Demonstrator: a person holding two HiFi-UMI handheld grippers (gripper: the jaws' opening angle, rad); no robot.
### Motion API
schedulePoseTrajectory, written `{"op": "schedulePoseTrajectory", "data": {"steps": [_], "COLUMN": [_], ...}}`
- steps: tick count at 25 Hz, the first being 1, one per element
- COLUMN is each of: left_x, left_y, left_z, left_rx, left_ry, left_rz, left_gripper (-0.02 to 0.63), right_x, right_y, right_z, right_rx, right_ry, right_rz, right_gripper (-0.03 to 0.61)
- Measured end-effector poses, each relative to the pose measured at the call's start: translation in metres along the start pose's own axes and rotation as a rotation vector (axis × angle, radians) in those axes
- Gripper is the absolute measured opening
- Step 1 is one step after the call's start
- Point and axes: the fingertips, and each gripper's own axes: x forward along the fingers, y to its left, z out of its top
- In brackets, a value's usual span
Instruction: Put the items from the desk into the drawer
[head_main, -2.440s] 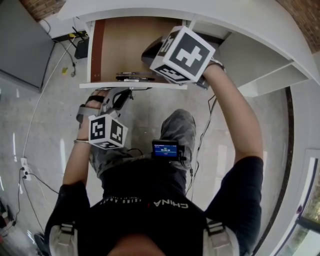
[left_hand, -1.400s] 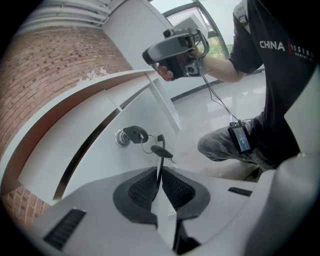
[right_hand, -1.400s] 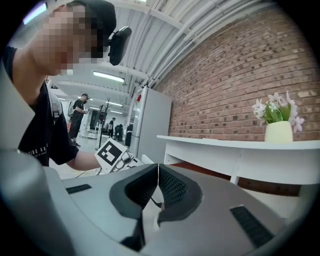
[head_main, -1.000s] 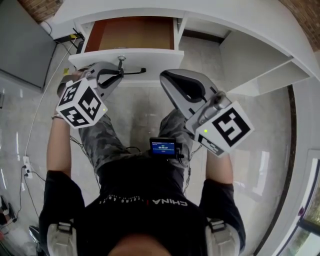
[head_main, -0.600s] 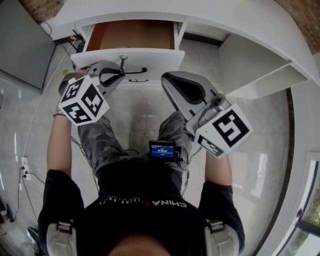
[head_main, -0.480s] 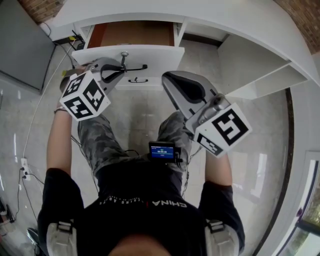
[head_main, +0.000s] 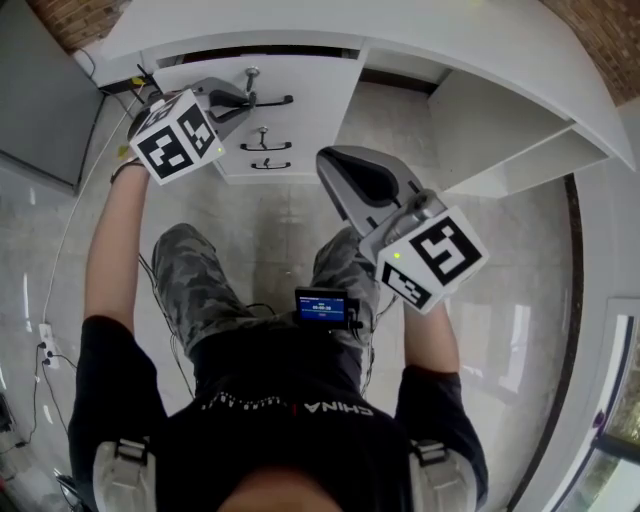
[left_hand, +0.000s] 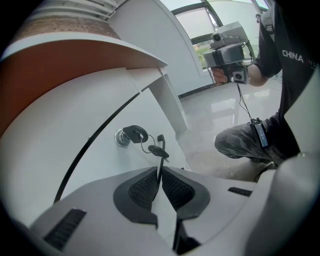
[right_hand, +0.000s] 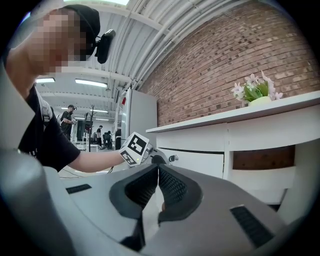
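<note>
The white top drawer (head_main: 310, 85) sits pushed into the desk, with only a thin dark gap under the desk top. No desk items show in any view. My left gripper (head_main: 243, 100) is at the drawer front, shut on the thin black drawer handle (left_hand: 160, 145), which runs between its pads. A key (left_hand: 131, 133) with a ring hangs in the lock beside it. My right gripper (head_main: 335, 165) hangs in the air over the person's knee, away from the desk, shut with nothing between its pads (right_hand: 167, 187).
Two lower drawer handles (head_main: 262, 147) lie below the top drawer. An open white shelf bay (head_main: 500, 130) is right of the drawers. A grey cabinet (head_main: 40, 90) stands at left, with cables on the floor. A flower pot (right_hand: 257, 92) sits on the desk top.
The drawer has slid from wide open to nearly flush with the desk, and my left gripper has moved in toward the desk with its handle. My right gripper has stayed where it was.
</note>
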Motion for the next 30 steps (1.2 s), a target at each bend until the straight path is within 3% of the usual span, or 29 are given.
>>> {"op": "schedulePoseTrajectory", "data": {"steps": [15, 19, 24, 30], "left_x": [0.017, 0.016, 0.01, -0.013], "left_y": [0.029, 0.029, 0.032, 0.019], "left_z": [-0.004, -0.005, -0.006, -0.005], "left_rx": [-0.061, -0.032, 0.034, 0.011], "left_ry": [-0.021, -0.033, -0.019, -0.062], "left_rz": [0.02, 0.068, 0.186, 0.259], "left_gripper": [0.037, 0.041, 0.041, 0.04], "right_x": [-0.01, -0.009, -0.011, -0.015], "right_y": [-0.006, -0.002, 0.0, -0.004], "right_z": [-0.009, -0.012, -0.013, -0.014], "right_rx": [0.021, 0.023, 0.015, 0.028], "right_ry": [0.007, 0.009, 0.018, 0.009], "right_rz": [-0.036, -0.026, -0.024, -0.03], "right_gripper": [0.018, 0.018, 0.018, 0.018]}}
